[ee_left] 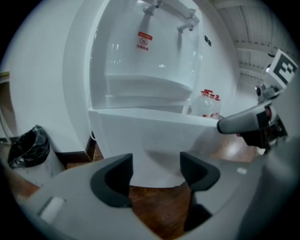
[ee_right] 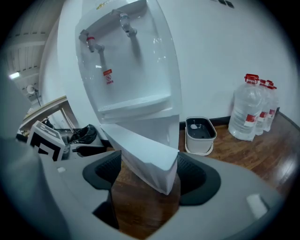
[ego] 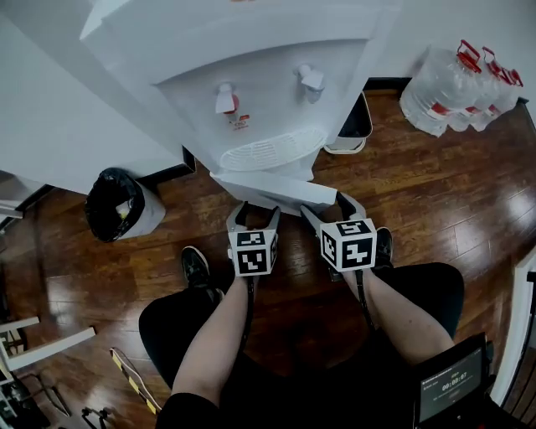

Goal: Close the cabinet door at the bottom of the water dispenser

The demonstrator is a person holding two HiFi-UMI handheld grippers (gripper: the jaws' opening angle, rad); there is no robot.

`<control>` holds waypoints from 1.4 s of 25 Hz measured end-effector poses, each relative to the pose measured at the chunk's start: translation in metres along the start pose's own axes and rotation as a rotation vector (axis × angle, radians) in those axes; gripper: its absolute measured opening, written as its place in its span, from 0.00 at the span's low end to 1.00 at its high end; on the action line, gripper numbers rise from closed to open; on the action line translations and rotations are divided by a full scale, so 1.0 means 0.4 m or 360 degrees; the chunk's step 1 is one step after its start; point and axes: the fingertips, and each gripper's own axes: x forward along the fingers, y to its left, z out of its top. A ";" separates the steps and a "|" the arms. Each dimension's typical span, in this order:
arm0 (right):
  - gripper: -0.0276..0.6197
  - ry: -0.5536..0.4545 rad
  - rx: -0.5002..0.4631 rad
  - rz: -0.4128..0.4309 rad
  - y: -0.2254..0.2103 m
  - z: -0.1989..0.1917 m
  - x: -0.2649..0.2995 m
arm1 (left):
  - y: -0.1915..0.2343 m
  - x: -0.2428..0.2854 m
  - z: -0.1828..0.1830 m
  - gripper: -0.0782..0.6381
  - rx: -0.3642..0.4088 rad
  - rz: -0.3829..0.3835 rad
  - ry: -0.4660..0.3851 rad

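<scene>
The grey left gripper gapes empty, with the ajar white slab cabinet door at its twelve o'clock. The grey right gripper straddles the door's free edge unclamped, seemingly poised to push.

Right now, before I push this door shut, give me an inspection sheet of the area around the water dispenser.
Surface: dark wood floor, glossy.
Job's things: water dispenser; its bottom cabinet door stands open.
Clutter: bin with black bag, small white bin, water bottles.
Claws: left claw open, facing the door; right claw open, the door's edge between its jaws.
Cables: nothing seen.
Surroundings: white wall; screen at lower right.
</scene>
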 end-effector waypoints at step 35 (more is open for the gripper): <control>0.65 0.0061 -0.0343 -0.0060 -0.123 0.103 0.191 | 0.025 0.103 0.113 0.51 -0.0389 0.0115 -0.0067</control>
